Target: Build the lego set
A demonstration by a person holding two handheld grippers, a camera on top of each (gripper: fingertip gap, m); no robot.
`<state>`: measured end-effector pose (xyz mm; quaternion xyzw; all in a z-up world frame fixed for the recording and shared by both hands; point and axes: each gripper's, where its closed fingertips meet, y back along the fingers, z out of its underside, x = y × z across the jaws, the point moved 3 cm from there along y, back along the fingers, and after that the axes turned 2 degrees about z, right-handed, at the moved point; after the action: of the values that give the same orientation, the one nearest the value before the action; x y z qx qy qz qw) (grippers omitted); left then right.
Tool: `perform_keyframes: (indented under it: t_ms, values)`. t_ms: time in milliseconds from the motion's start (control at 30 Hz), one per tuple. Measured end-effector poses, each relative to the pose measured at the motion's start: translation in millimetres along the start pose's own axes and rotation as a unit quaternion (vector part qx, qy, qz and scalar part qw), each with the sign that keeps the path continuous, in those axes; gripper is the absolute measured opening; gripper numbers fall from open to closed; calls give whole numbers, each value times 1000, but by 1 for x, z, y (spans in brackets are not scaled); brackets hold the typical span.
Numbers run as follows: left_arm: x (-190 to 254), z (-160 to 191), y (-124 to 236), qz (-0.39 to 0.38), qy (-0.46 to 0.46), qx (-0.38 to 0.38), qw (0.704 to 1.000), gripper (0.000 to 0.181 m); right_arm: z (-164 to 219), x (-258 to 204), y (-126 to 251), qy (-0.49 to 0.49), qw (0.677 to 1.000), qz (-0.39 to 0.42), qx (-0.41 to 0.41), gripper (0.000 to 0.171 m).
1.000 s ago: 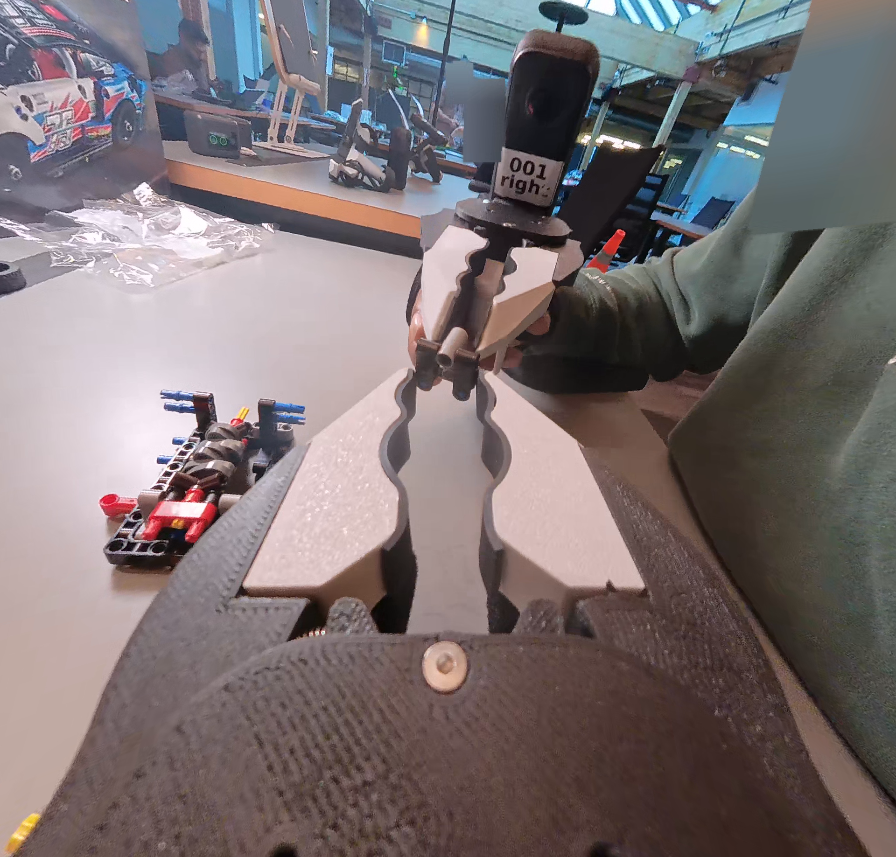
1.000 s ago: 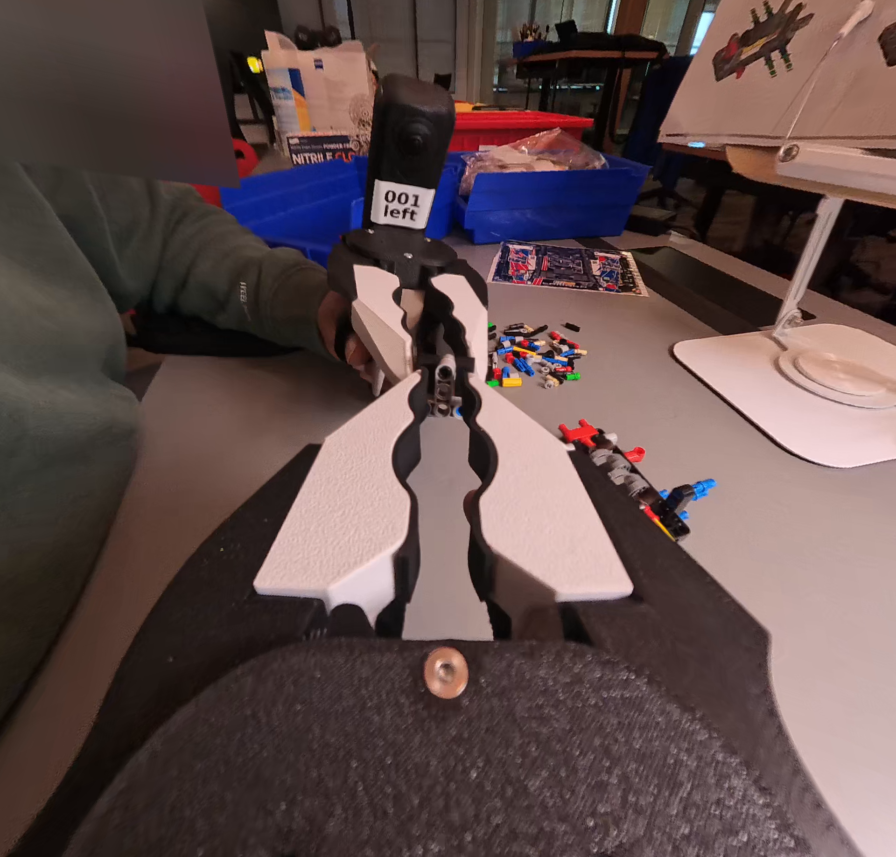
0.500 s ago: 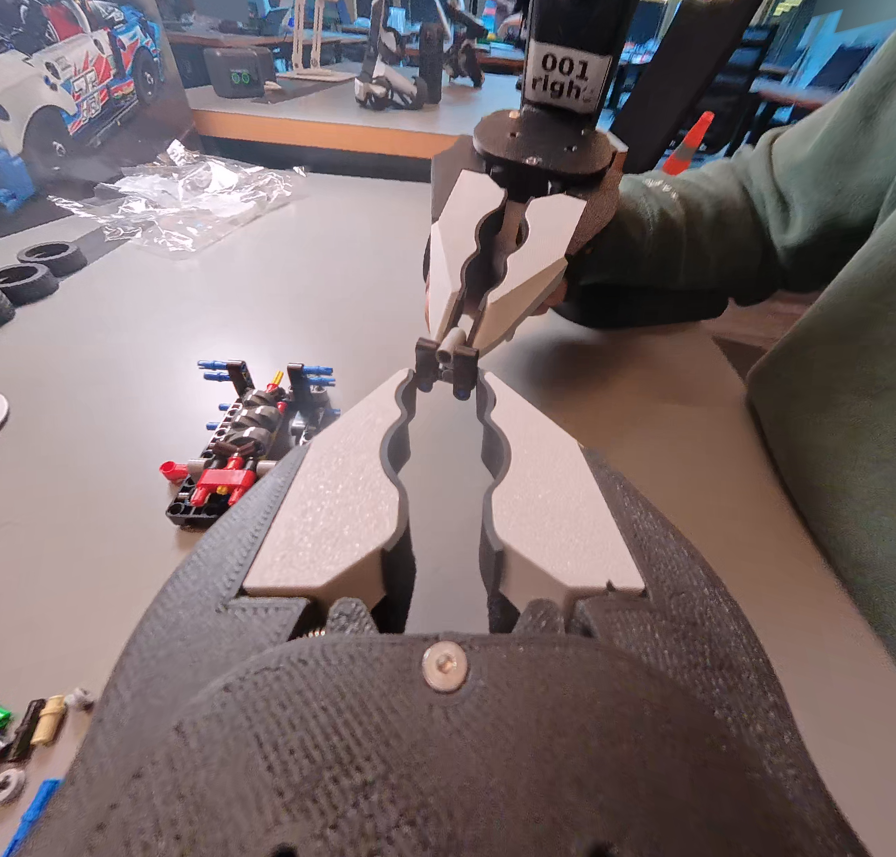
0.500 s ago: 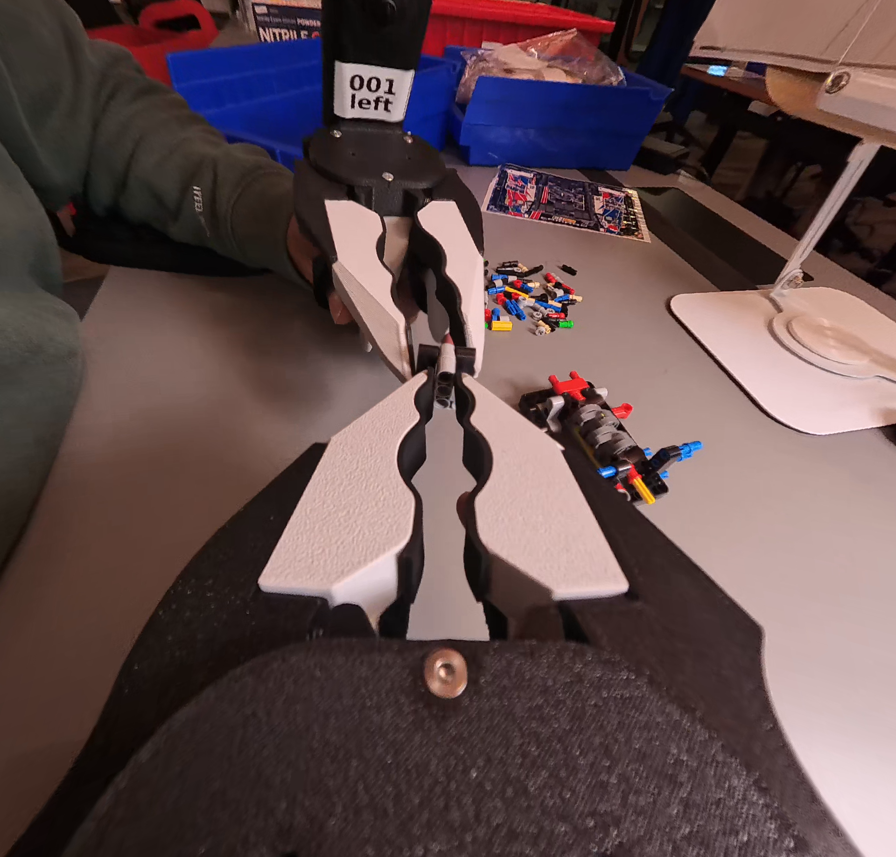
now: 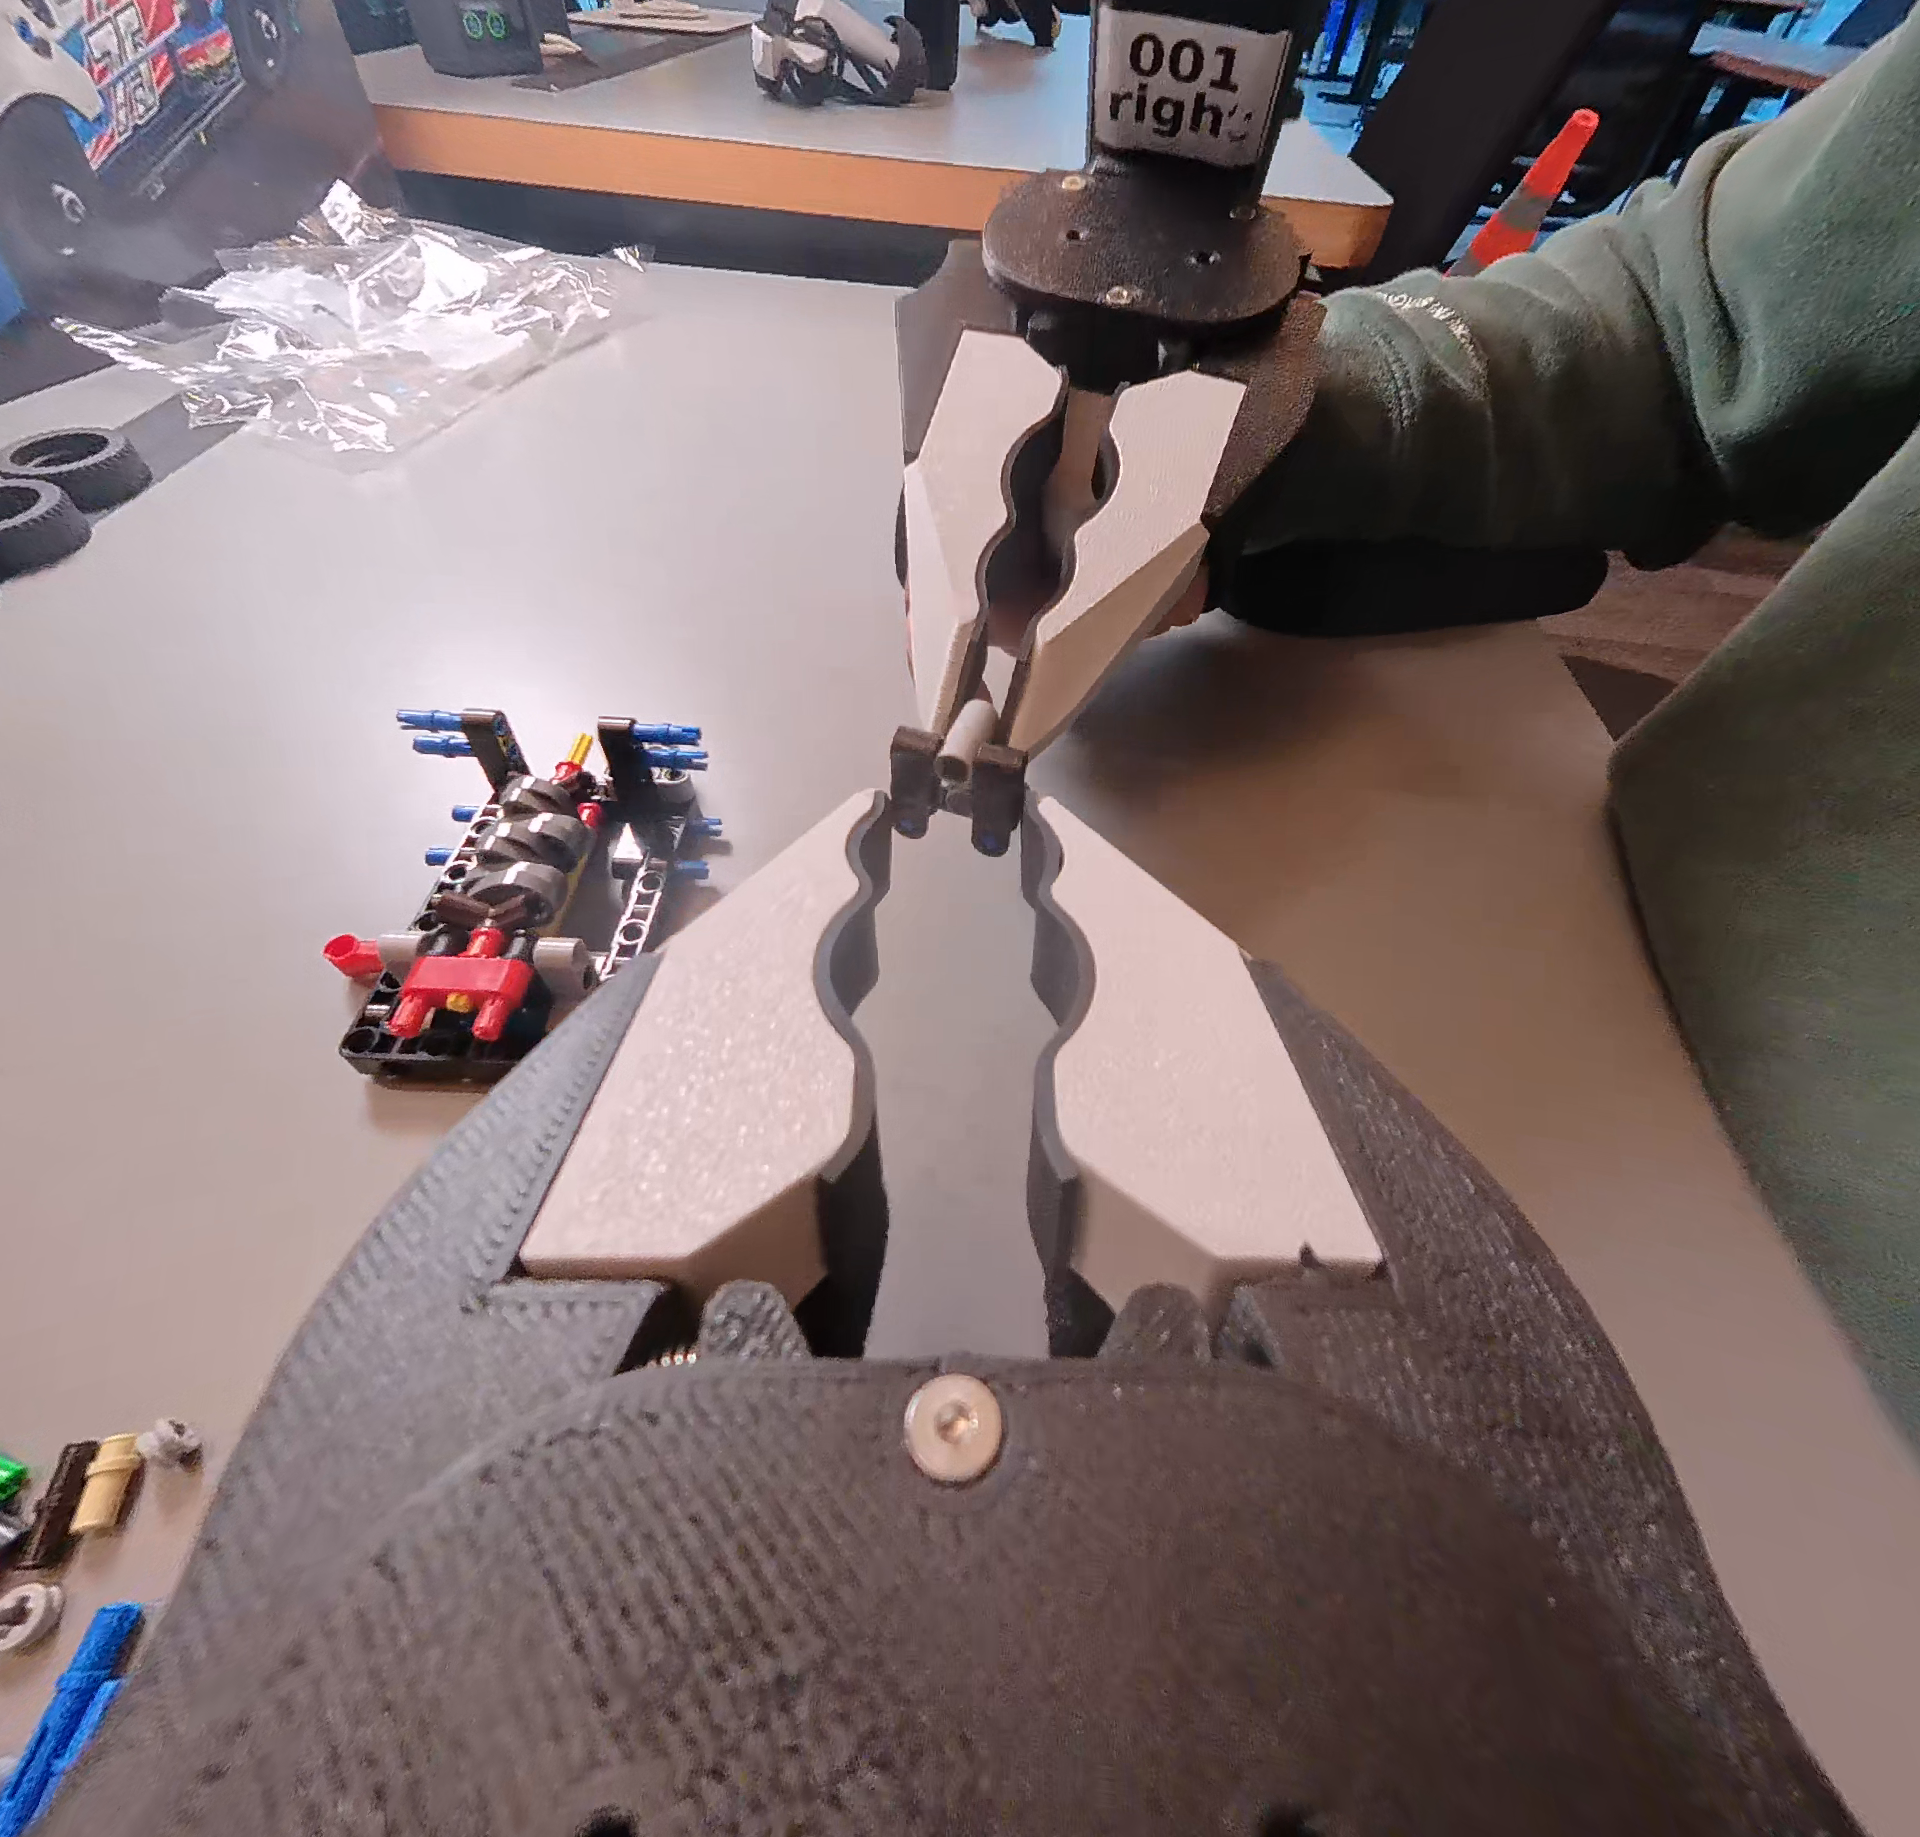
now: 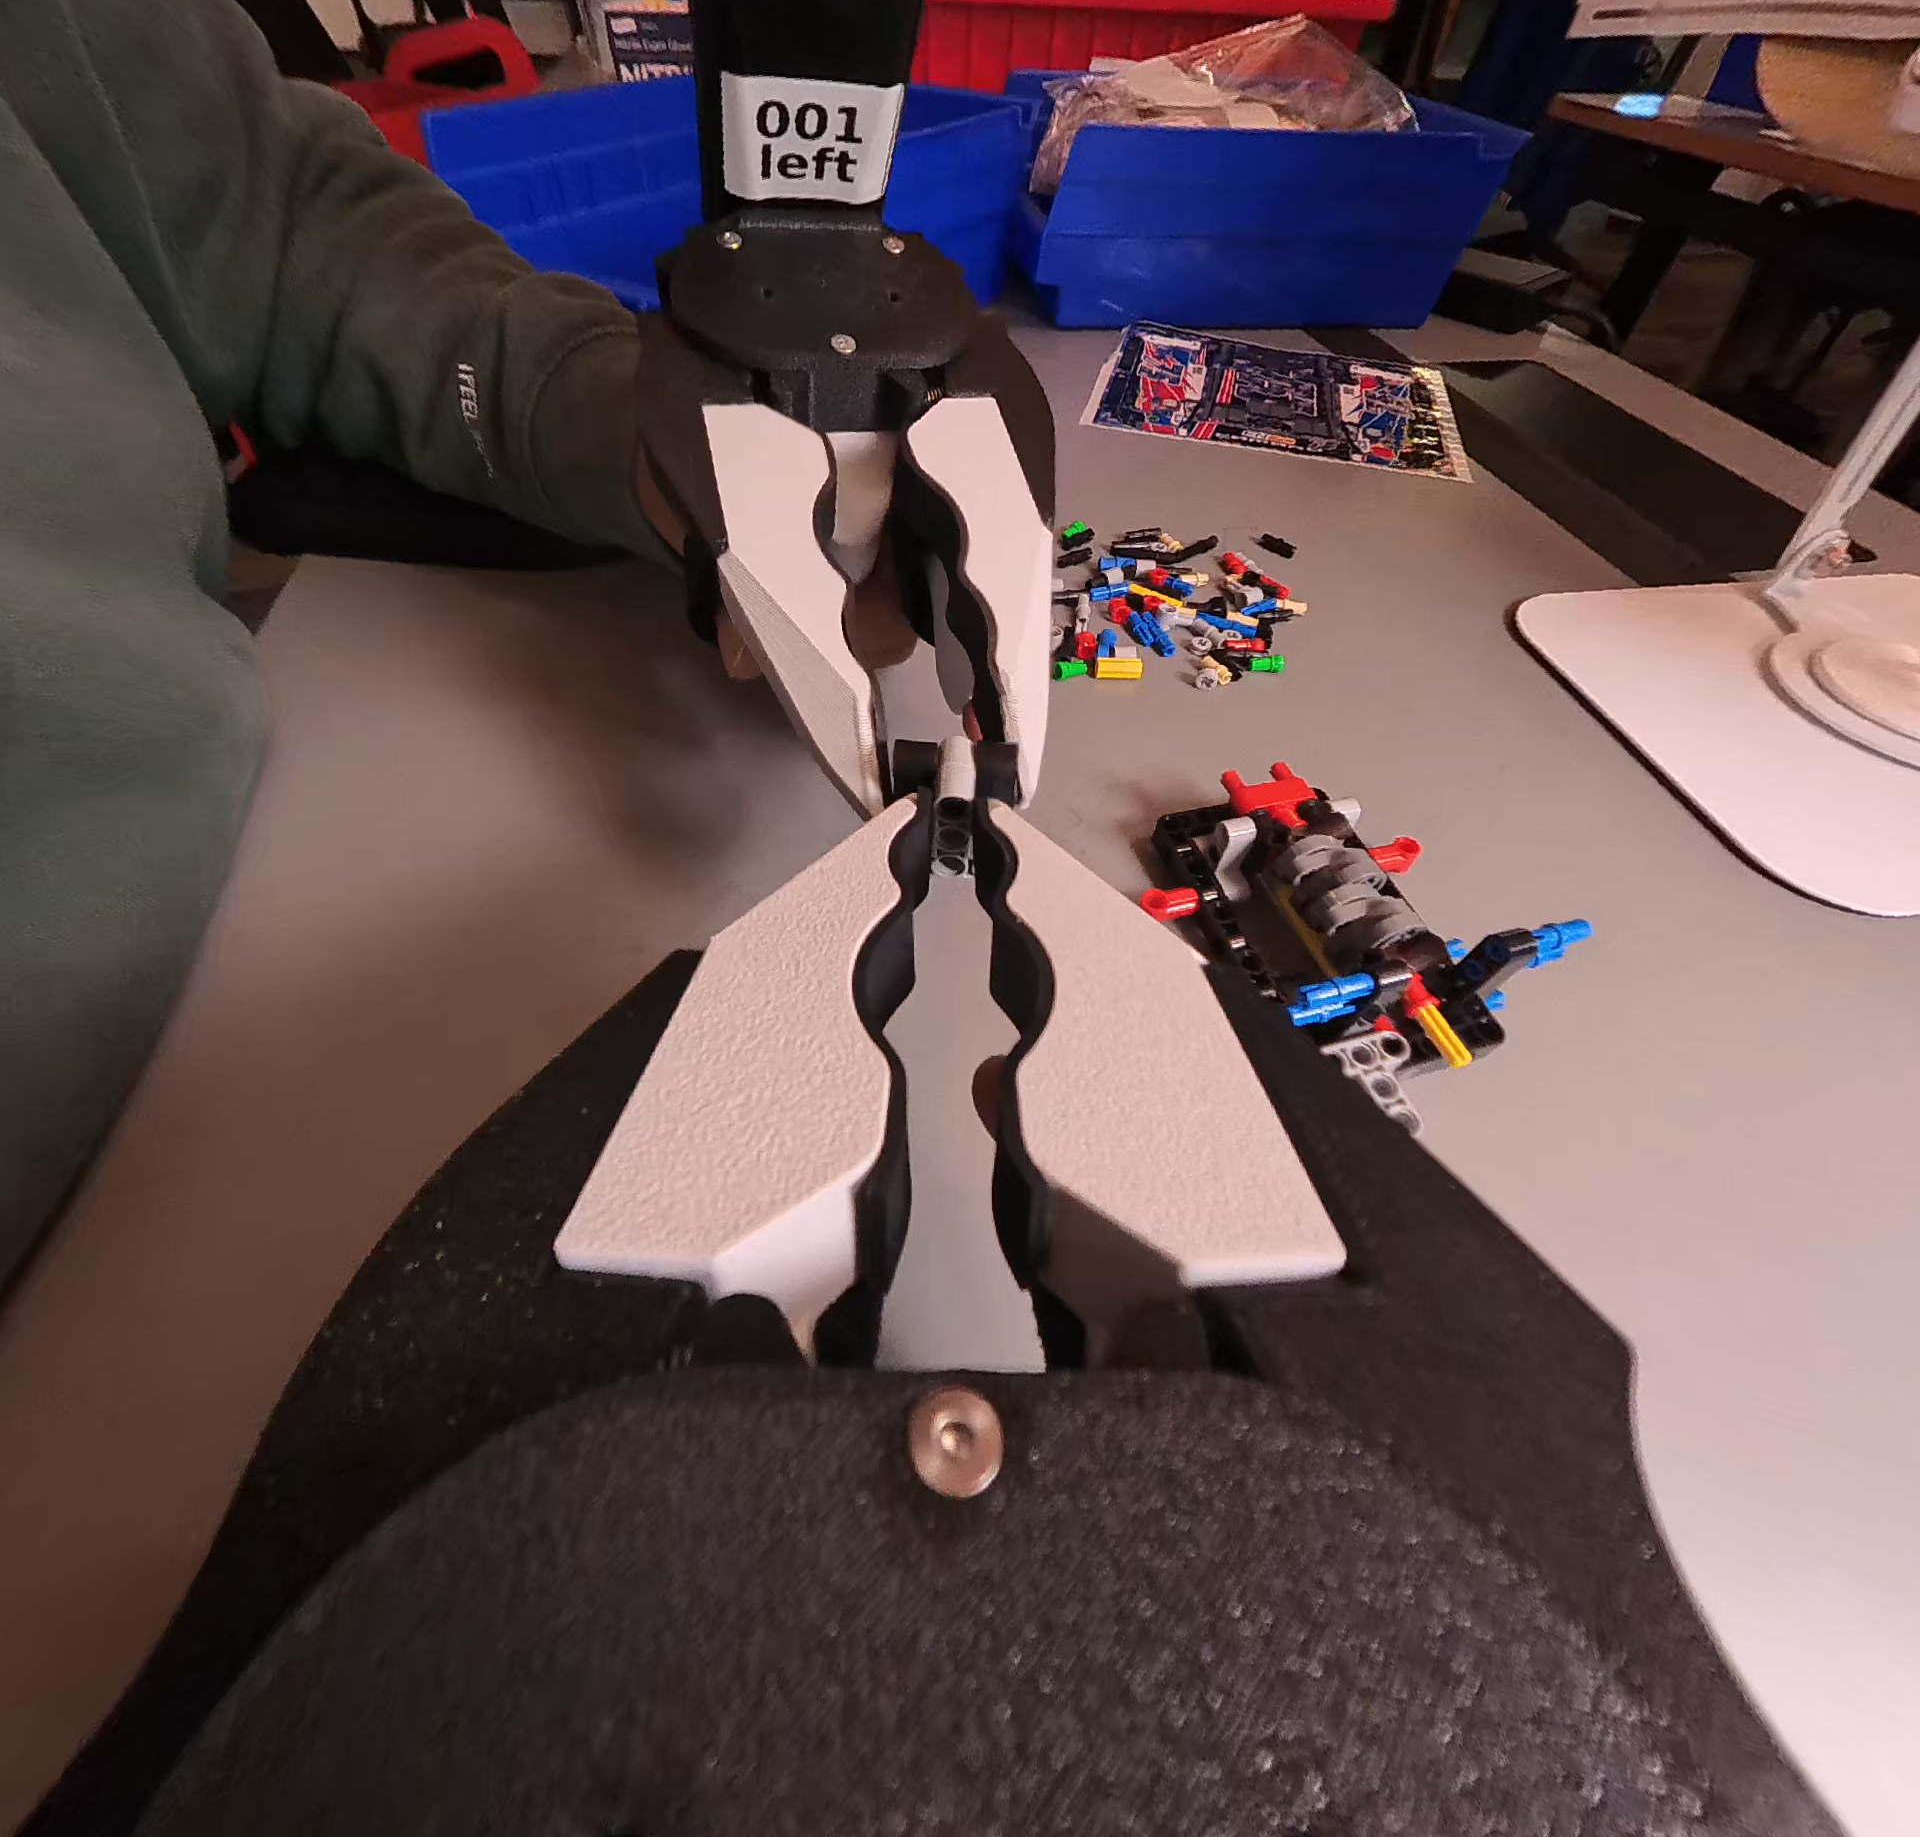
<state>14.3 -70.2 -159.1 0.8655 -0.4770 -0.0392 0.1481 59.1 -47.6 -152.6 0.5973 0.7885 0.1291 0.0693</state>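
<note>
Part: a small sub-assembly of two black connectors, blue pins and a grey sleeve is hanging in the air above the counter, right of the chassis in the left wrist view.
Left gripper: the left gripper is clamping the sub-assembly across its two black connectors, tips pressing on their outer sides.
Right gripper: the right gripper is closing together on a black beam end and meeting the grey sleeve from the opposite side.
Handling: judging by its size, the piece is very light, stiff plastic, smooth and slippery; friction-fit joints are likely popping apart under a skewed push.
Where to hold: gripping flat on the connectors' broad faces looks safest, pushing straight along the sleeve's axis; pinching the blue pins is risking a twist.
Around: the chassis is lying flat on the counter beside both grippers, apart from them; loose pieces are sitting beyond the chassis in the right wrist view, a sticker sheet farther off, tyres and a clear bag far from it in the left wrist view.
In the way: nothing is standing between the grippers and the chassis; a white stand base is lying near its far side.
</note>
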Motion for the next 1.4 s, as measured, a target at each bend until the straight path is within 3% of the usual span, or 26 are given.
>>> perform_keyframes:
  t_ms: [267, 433, 600, 733, 867, 1067, 1400]
  values:
    - [-36, 3, 18, -63, 24, -1, 998, 34, 1, 20, 8, -37, 999, 12, 25, 5]
    - [-70, 19, 25, -106, 29, -75, 991, 52, 2, 40, 17, -44, 998, 42, 30, 5]
    - [-90, 26, 15, -89, 36, -144, 985, 78, 6, 75, 26, -35, 995, 87, 17, 5]
    - [-96, 28, 0, -49, 36, -182, 981, 87, 12, 105, 34, -47, 993, 108, 14, 5]
    - [-92, 38, -15, -6, 25, -233, 972, 88, 12, 124, 40, -65, 991, 115, 24, 5]
    - [-97, 42, -15, 0, -8, -249, 968, 60, 14, 120, 43, -60, 991, 117, 24, 5]
    - [-88, 46, -5, 70, -42, -233, 969, 60, 29, 90, 36, -31, 998, 48, -42, 5]
